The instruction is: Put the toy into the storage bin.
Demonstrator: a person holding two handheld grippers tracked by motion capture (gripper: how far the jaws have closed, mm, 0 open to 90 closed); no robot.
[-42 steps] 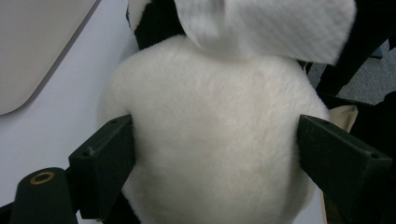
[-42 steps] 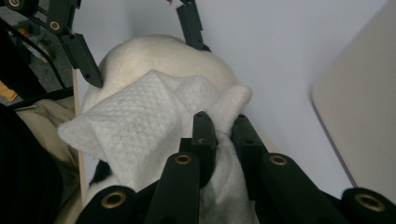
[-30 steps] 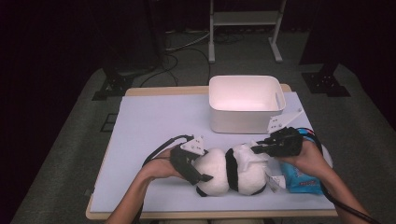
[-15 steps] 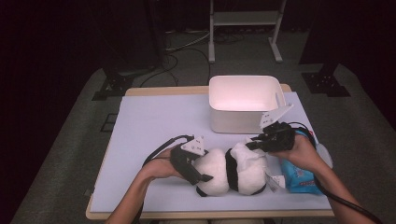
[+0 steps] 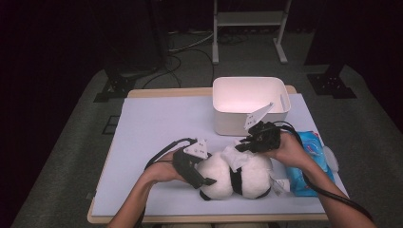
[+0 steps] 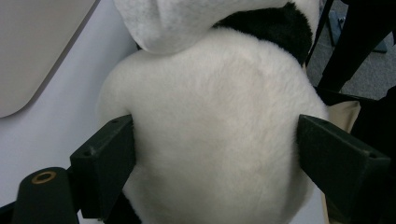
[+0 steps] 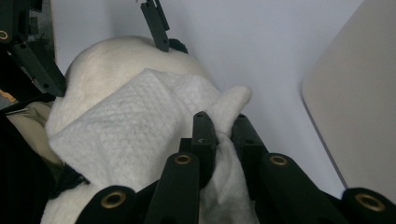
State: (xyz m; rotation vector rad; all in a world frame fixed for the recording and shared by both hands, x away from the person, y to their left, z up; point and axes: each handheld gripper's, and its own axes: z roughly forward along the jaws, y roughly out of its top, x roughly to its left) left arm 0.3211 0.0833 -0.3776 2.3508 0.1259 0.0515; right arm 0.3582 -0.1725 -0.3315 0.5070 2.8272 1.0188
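So the plush panda [image 5: 237,175] was lying on its side near the front edge of the white mat [image 5: 152,123], just in front of the white bin [image 5: 250,102] and right beside a blue wipes pack [image 5: 304,166] on its right.

The left gripper [image 5: 197,171] came in from the bottom left, forearm angled up and inward across the table, hand wrapped around the handle with the grey plate on top. In the left gripper view its two black jaws stood wide and pressed into the white fur on either side of the panda's round body [image 6: 215,140] — clamped on it, holding the toy in place.

The right gripper [image 5: 247,142] reached in from the right, forearm lying over the wipes pack, wrist bent so the tool pointed left and slightly down over the top of the panda. Its jaws were nearly together and pinched a white wipe [image 7: 126,126], with the cloth bunched between the two fingers [image 7: 203,135]. The wipe was spread over the upper side of the panda, touching the fur. In the high view it showed as a pale crumpled patch [image 5: 235,154] right at the tip of that gripper — between the toy's black band and the bin.

Cables trailed back from both tools toward the person.
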